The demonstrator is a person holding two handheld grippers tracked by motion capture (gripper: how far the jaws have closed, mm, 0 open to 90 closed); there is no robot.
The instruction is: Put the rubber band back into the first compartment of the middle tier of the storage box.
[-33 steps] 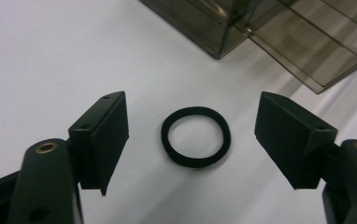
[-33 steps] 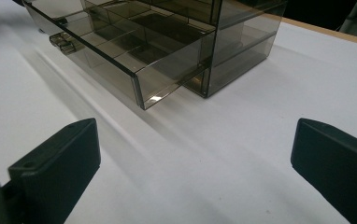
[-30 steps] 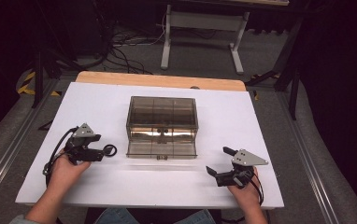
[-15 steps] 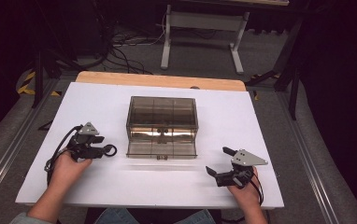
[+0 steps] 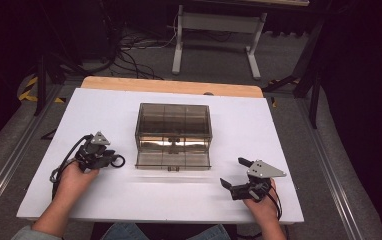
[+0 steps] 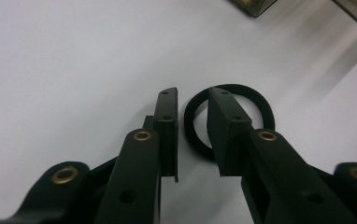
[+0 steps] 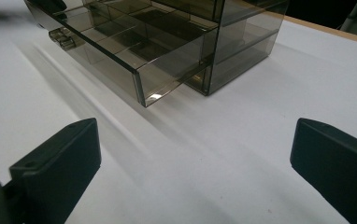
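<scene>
A black rubber ring (image 5: 123, 161) (image 6: 232, 88) lies flat on the white table (image 5: 104, 115), left of a smoked clear drawer box (image 5: 173, 125) (image 7: 232, 28). The box's bottom drawer (image 5: 173, 160) (image 7: 134, 51) is pulled out. My left gripper (image 5: 112, 159) (image 6: 192, 93) straddles the ring's near band, one jaw inside the ring and one outside. Its jaws have just been closing and stand narrow, with slim gaps still showing on both sides of the band. At the front right my right gripper (image 5: 233, 172) (image 7: 195, 140) rests wide open and holds nothing, pointing toward the box.
A wooden strip (image 5: 171, 86) borders the table's far edge. Beyond it the floor holds cables and a white stand (image 5: 214, 30). Bare white tabletop lies in front of the drawer and between the two hands.
The left gripper's jaws have drawn much closer together around the ring's band. The hand has barely shifted. The right gripper has stayed put.
</scene>
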